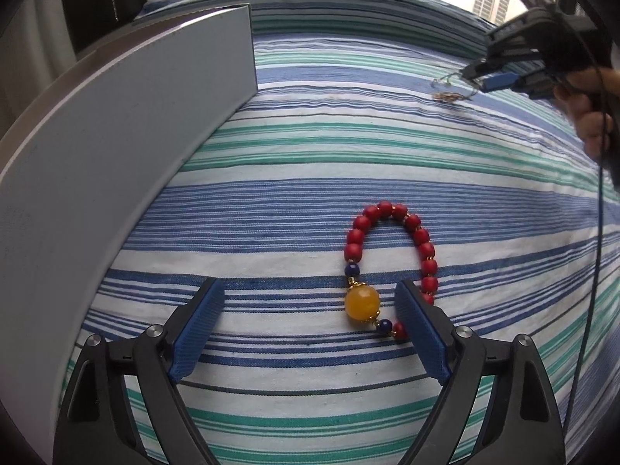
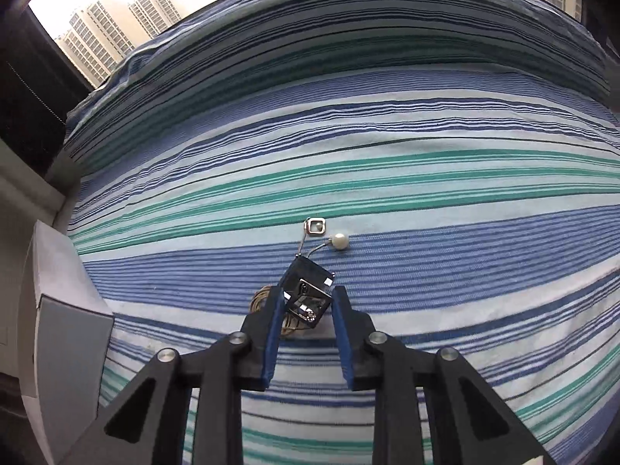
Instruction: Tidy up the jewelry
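A bracelet of red beads (image 1: 391,255) with one large yellow bead (image 1: 362,305) lies on the striped cloth, between and just ahead of the fingertips of my open left gripper (image 1: 310,290). My right gripper (image 2: 306,296) has its jaws narrowly apart around a black square pendant (image 2: 308,290) with wire ends carrying a silver square charm (image 2: 316,226) and a pearl (image 2: 340,241). A coiled thin chain (image 2: 259,300) lies by its left finger. In the left wrist view the right gripper (image 1: 478,77) is far right, over the chain (image 1: 449,96).
A grey-white box wall (image 1: 128,147) stands at the left on the blue, green and white striped cloth (image 1: 329,147); it also shows in the right wrist view (image 2: 69,348). A window with tower blocks is behind. A black cable (image 1: 596,232) hangs at the right.
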### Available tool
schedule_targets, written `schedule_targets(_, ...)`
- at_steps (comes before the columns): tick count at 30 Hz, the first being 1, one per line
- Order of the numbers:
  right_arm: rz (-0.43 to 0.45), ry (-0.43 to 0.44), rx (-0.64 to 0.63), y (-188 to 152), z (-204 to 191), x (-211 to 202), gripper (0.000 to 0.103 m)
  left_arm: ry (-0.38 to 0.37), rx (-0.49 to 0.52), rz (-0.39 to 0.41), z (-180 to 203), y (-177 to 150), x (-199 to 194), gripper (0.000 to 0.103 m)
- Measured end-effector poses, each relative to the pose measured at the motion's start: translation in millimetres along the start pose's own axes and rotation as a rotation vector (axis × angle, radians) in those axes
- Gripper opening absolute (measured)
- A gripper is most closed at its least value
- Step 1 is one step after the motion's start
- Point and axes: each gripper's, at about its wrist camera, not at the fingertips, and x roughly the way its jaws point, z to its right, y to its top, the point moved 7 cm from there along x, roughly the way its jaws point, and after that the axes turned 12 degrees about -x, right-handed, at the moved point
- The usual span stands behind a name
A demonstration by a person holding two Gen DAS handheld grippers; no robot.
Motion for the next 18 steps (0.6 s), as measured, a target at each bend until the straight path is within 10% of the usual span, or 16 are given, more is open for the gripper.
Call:
schedule_targets(9, -0.074, 0.032, -0.138, -157, 16, -83, 0.026, -0.023, -0.008, -0.055, -1, -11, -11, 0.090)
schedule_targets(14, -0.046, -0.026, -0.137, -239, 33, -116, 0.051, -0.034, -0.002, -0.067, -6, -20, -32, 0.090)
schedule_targets(18, 0.004, -0.078, -0.089, -275, 44, -144, 0.051, -0.046, 0.001, -0.072, -11, -28, -50, 0.091)
